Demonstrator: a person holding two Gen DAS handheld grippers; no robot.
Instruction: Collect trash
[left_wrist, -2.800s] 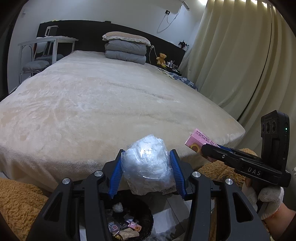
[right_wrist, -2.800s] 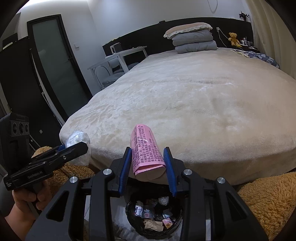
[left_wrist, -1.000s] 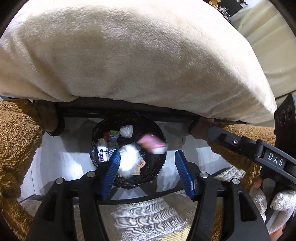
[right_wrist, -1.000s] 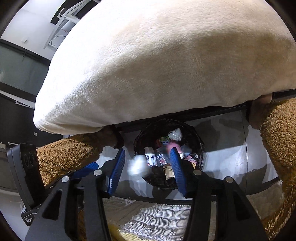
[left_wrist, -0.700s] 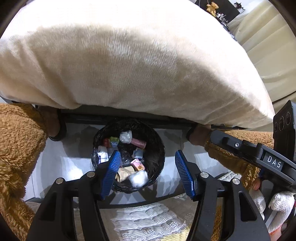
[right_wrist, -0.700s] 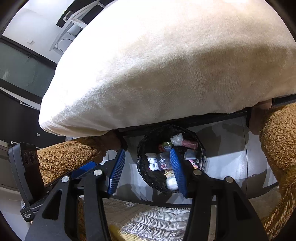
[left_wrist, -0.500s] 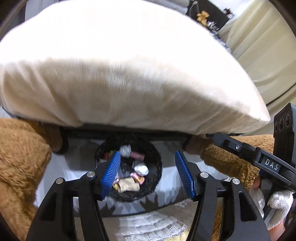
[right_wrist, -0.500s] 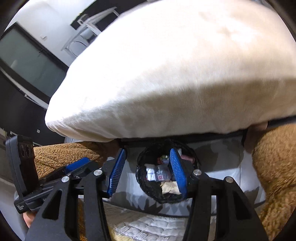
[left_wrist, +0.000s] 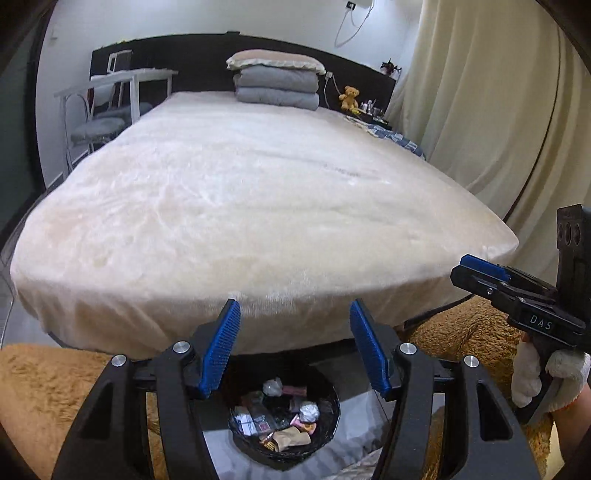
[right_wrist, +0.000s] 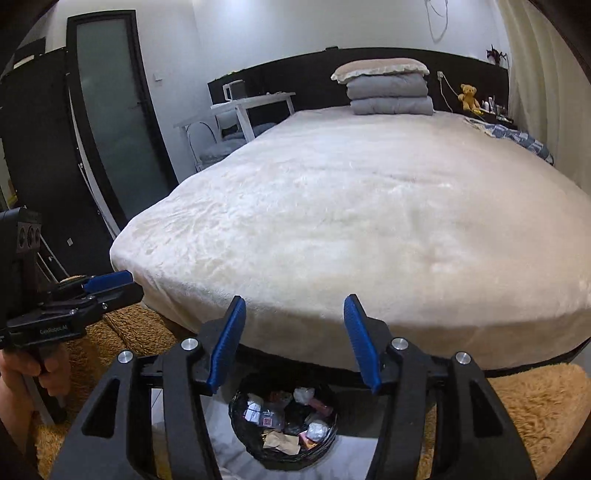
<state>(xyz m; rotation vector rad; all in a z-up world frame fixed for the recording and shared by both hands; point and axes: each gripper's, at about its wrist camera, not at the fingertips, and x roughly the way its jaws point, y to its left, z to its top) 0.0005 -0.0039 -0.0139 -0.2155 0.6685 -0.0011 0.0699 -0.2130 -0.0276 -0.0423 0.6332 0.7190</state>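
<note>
A black trash bin (left_wrist: 325, 439) (right_wrist: 240, 435) stands on the floor at the foot of the bed, holding several wrappers, a crumpled white plastic ball (left_wrist: 309, 411) (right_wrist: 318, 430) and a pink packet (left_wrist: 294, 390) (right_wrist: 320, 404). My left gripper (left_wrist: 293, 347) hangs above the bin, open, nothing between its blue pads. My right gripper (right_wrist: 293, 341) is also above the bin with its jaws opening and empty. Each gripper shows in the other's view: the right one (left_wrist: 480, 271) at the right edge, the left one (right_wrist: 110, 282) at the left edge.
A wide bed with a cream blanket (left_wrist: 258, 206) (right_wrist: 369, 221) fills the view ahead, folded grey bedding (left_wrist: 277, 86) at its head. Brown shaggy rugs (left_wrist: 40, 398) (right_wrist: 535, 406) flank the bin. A white desk and chair (left_wrist: 110, 103) stand left, curtains (left_wrist: 498, 110) right, a dark door (right_wrist: 110, 122) far left.
The plastic ball and pink packet left my grippers and dropped into the bin. Both grippers then rose and tilted up from the bin toward the bed.
</note>
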